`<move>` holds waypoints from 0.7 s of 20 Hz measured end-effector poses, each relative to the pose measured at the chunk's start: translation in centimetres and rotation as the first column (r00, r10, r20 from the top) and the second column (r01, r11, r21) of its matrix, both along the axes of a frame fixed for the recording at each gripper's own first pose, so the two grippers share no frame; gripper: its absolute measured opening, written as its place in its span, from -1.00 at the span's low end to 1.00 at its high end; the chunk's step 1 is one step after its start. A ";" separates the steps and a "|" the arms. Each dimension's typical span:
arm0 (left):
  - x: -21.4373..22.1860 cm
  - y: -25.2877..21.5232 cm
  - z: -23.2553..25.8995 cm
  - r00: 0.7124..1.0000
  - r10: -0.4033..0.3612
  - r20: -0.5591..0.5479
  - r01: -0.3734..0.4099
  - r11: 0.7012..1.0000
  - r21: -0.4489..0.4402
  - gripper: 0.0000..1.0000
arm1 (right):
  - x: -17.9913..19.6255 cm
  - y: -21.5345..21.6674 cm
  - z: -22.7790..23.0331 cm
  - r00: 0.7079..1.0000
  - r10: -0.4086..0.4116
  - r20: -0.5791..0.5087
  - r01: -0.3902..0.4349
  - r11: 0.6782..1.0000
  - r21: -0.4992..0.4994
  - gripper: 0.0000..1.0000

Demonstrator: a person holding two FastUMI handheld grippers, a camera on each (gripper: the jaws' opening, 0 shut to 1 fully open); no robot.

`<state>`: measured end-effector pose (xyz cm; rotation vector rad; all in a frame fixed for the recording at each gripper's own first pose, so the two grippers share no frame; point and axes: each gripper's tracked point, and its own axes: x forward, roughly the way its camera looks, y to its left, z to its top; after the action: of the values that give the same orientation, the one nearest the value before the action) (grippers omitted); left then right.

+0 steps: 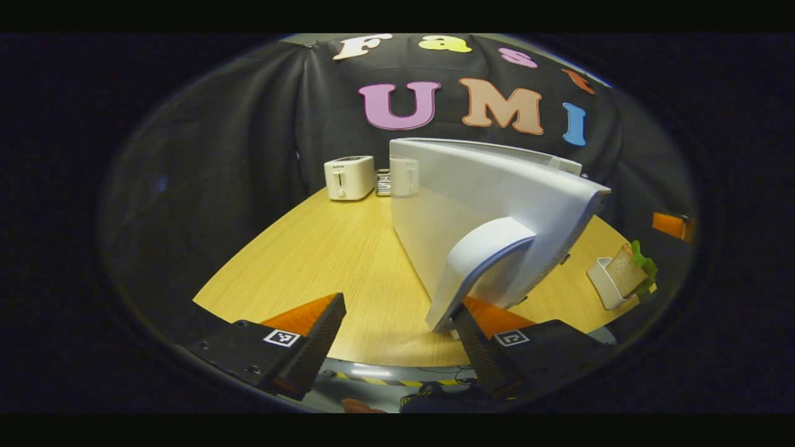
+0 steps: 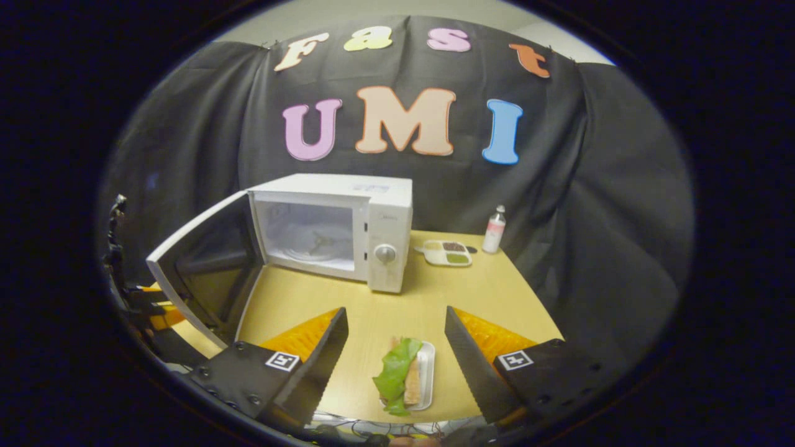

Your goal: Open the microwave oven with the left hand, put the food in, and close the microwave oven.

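1. Light wood-grain surface, smooth with a soft sheen.
2. White microwave casing and door, smooth, glossy plastic look.
3. Matt black claw fingers, ribbed faces, orange backing.
4. White toaster, smooth plastic look.

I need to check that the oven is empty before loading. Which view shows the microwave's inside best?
The right gripper view: the microwave faces the camera, door swung wide, cavity and turntable visible with nothing on it. The left gripper view shows the door's outer face and handle from close up, hiding the cavity.
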<state>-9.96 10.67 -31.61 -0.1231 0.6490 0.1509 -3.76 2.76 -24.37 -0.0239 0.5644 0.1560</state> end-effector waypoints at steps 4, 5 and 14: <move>-0.5 0.2 2.3 0.999 -0.007 0.035 0.007 1.000 0.022 0.94 | -1.5 -0.4 -6.2 0.990 0.009 -0.138 -0.012 1.000 -0.021 0.96; -0.7 0.3 2.9 0.999 -0.004 0.043 0.003 1.000 0.026 0.93 | -1.8 -0.2 -7.4 0.986 0.011 -0.166 -0.015 1.000 -0.021 0.96; -1.0 1.7 11.2 0.986 0.022 0.167 -0.034 0.997 0.069 1.00 | -4.2 -0.6 -12.9 0.954 0.012 -0.301 -0.025 0.999 -0.037 0.92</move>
<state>-10.96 12.35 -20.43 -0.0744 0.4749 0.1888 -7.92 2.19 -37.32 -0.0458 0.8723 0.1678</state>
